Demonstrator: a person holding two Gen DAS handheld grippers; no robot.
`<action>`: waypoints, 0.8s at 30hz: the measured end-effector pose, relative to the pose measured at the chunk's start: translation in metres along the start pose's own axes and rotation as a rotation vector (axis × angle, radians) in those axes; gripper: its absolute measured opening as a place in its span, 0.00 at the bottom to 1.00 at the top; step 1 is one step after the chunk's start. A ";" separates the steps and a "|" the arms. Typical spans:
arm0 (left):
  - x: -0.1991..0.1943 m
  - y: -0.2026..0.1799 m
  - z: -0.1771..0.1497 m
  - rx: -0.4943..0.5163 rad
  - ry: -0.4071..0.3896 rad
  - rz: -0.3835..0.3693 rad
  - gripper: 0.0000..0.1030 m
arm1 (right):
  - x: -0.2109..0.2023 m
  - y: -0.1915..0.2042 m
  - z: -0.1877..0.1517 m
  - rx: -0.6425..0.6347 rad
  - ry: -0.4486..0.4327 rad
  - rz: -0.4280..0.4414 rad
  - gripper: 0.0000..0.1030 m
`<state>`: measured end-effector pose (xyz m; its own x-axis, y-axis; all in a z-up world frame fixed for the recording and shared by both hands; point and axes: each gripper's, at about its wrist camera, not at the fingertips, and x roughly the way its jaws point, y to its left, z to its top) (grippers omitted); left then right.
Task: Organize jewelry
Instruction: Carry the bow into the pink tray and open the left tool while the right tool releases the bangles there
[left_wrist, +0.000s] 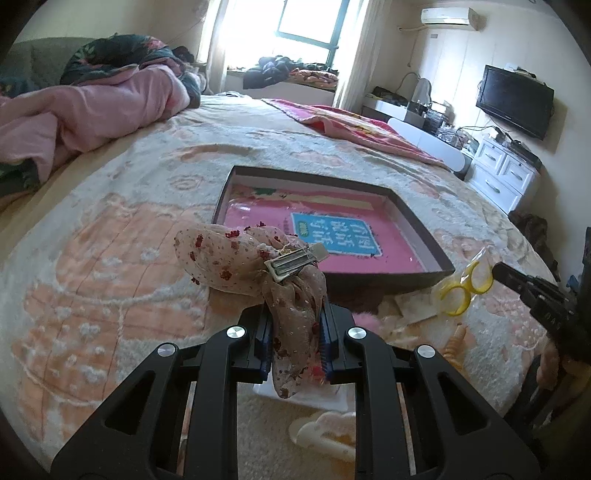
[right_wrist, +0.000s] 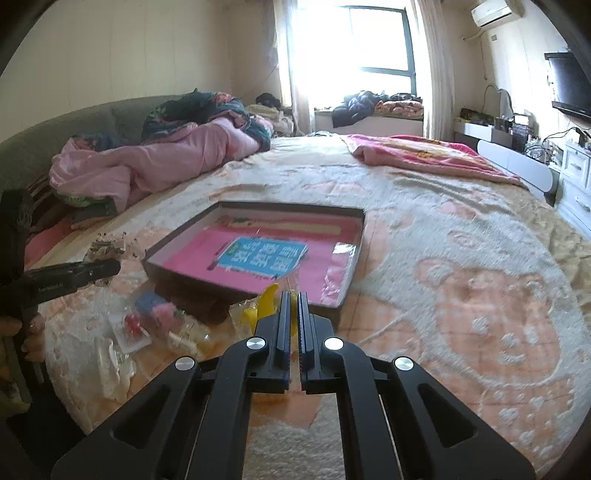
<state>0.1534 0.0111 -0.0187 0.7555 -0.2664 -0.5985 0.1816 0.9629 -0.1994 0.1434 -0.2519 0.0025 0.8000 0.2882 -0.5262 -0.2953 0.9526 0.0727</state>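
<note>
Nearest, left gripper (left_wrist: 295, 328): jaws are clamped on the tail of a gauzy beige hair bow (left_wrist: 255, 266), which is held up off the bed.
Hair bow: red flecks are seen across the fabric; a metal clip (left_wrist: 291, 263) is fixed on its top, and the loops are seen in front of the box's near left corner.
Right gripper (right_wrist: 292, 325): jaws are drawn together on a clear plastic packet of yellow hoops (left_wrist: 465, 286), gripped at its edge just beside the box's near corner.
Loose pieces: small packets (right_wrist: 136, 325) and pink and white items are scattered on the bedspread (right_wrist: 461, 288) in front of the box.
Box (left_wrist: 421, 221): a shallow dark tray is laid on the bed, lined with a pink sheet bearing a blue label (left_wrist: 334, 232).
Beyond: a pink quilt (left_wrist: 92, 107) is heaped at the left; a window (right_wrist: 380, 40) is seen at the back.
</note>
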 end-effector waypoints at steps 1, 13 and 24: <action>0.001 -0.001 0.002 0.006 -0.004 0.001 0.12 | -0.001 -0.002 0.004 0.005 -0.006 -0.001 0.03; 0.037 0.000 0.041 0.013 -0.022 0.022 0.12 | 0.014 -0.005 0.050 -0.030 -0.067 -0.021 0.03; 0.083 0.014 0.051 0.013 0.040 0.018 0.13 | 0.063 -0.006 0.063 0.005 -0.009 -0.002 0.03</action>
<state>0.2509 0.0049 -0.0319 0.7328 -0.2498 -0.6329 0.1760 0.9681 -0.1783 0.2286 -0.2336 0.0228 0.8052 0.2869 -0.5189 -0.2911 0.9537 0.0756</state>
